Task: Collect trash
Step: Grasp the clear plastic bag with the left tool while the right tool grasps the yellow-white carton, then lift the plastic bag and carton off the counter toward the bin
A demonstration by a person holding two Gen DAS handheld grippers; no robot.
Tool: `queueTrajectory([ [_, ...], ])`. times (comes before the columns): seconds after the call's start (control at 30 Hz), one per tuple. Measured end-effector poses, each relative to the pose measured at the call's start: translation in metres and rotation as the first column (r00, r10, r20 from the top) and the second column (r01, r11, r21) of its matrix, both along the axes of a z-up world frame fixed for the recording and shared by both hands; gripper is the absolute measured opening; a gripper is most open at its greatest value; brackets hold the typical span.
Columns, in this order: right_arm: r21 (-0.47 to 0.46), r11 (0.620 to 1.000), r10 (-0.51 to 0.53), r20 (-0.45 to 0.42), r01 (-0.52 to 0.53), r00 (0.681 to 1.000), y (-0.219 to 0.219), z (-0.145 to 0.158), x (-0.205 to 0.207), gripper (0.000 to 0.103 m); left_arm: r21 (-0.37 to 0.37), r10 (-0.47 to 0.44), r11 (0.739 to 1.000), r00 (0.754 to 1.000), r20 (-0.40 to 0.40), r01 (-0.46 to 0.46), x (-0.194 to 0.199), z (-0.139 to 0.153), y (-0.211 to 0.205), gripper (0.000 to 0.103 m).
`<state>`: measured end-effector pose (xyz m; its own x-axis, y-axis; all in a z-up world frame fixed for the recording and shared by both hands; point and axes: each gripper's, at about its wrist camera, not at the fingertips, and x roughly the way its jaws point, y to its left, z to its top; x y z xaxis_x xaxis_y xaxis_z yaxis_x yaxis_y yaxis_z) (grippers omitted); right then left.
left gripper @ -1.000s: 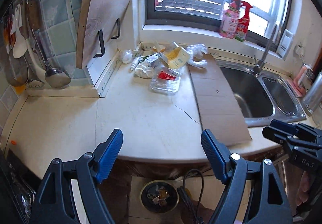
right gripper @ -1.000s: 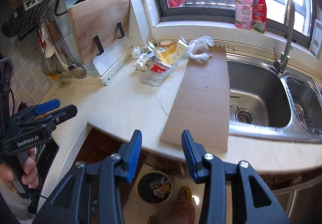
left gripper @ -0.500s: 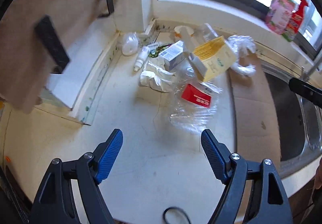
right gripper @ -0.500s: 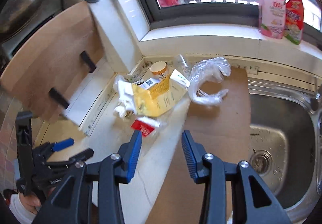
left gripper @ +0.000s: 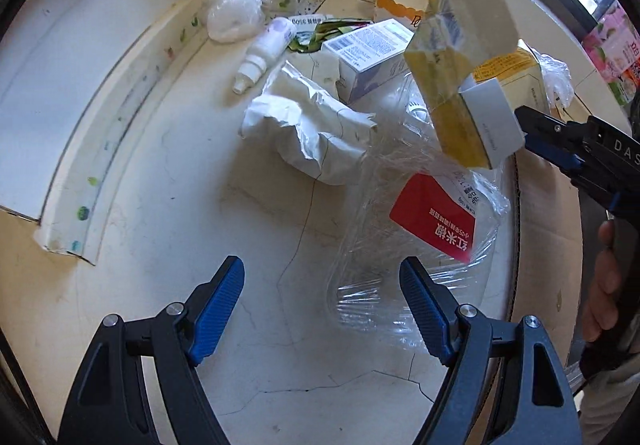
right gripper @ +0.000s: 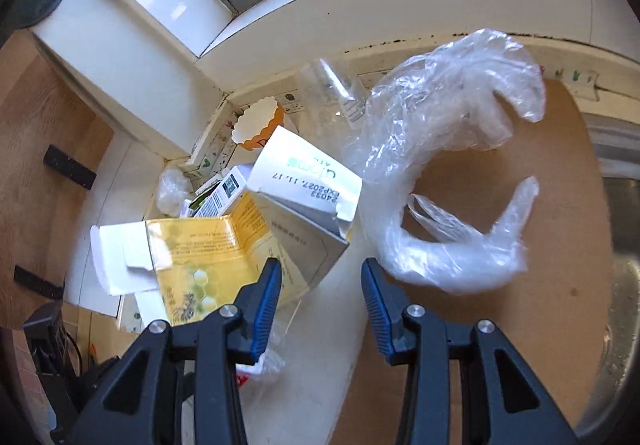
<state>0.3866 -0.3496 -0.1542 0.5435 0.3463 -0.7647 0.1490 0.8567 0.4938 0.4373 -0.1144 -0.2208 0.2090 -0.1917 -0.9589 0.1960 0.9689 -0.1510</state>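
The left tongs (left gripper: pixel 322 295) stand wide open and hold nothing; they hang over the pale table (left gripper: pixel 168 181), and their right pad is just at the edge of a crumpled clear wrapper with a red label (left gripper: pixel 434 217). The right tongs (right gripper: pixel 322 295) are about half open, also empty, with one pad in front of the opened yellow carton (right gripper: pixel 208 249) and a crumpled clear plastic bag (right gripper: pixel 452 181) near the other side.

I judge that this is the approach step: both tongs are arriving at the trash, and nothing is picked yet. The next move probably needs each pair to go lower and close on one piece; the thin wrapper can slip, so a firm bite on a fold is better.

Further out lie white crumpled paper (left gripper: pixel 308 133), a small white bottle (left gripper: pixel 266 49) and a paper cup (right gripper: pixel 260 121), all in the corner under the window. A brown cardboard sheet (right gripper: pixel 552 245) covers the table beside the sink.
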Motion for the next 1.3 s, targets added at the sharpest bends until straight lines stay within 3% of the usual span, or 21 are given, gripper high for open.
queueTrajectory([
  [0.17, 0.0, 1.0, 0.007, 0.059, -0.007, 0.998, 0.003, -0.001, 0.002, 0.042, -0.049, -0.007, 0.999, 1.0, -0.005, 0.006, 0.005, -0.01, -0.001, 0.078],
  [0.23, -0.006, 1.0, 0.011, 0.08, -0.01, 0.997, 0.006, 0.002, 0.004, 0.042, -0.062, -0.013, 0.998, 1.0, 0.004, 0.013, 0.005, -0.011, -0.003, 0.074],
  [0.37, -0.017, 1.0, -0.008, 0.126, 0.01, 0.992, 0.009, 0.01, 0.003, 0.042, -0.107, -0.025, 0.994, 1.0, 0.007, 0.026, 0.003, -0.01, -0.006, 0.036],
  [0.6, -0.146, 0.989, 0.013, 0.203, 0.017, 0.979, 0.023, 0.031, -0.008, 0.041, -0.127, 0.027, 0.992, 0.998, 0.061, -0.019, -0.01, 0.004, 0.002, 0.012],
  [0.73, -0.152, 0.988, 0.03, 0.228, 0.005, 0.973, 0.026, 0.043, -0.019, 0.04, -0.09, 0.03, 0.996, 0.992, 0.125, -0.019, -0.029, 0.026, 0.002, 0.008],
  [0.9, -0.086, 0.996, 0.04, 0.25, -0.019, 0.967, 0.023, 0.061, -0.04, 0.04, -0.07, 0.056, 0.996, 0.986, 0.155, -0.046, -0.058, 0.051, 0.011, 0.006],
  [1.07, -0.039, 0.999, 0.035, 0.268, -0.026, 0.963, 0.024, 0.079, -0.06, 0.04, -0.068, 0.103, 0.993, 0.982, 0.159, -0.093, -0.091, 0.068, 0.04, 0.006],
  [1.3, -0.035, 0.999, 0.034, 0.28, -0.025, 0.959, 0.026, 0.081, -0.074, 0.04, -0.066, 0.1, 0.994, 0.975, 0.2, -0.089, -0.148, 0.108, 0.074, 0.006],
])
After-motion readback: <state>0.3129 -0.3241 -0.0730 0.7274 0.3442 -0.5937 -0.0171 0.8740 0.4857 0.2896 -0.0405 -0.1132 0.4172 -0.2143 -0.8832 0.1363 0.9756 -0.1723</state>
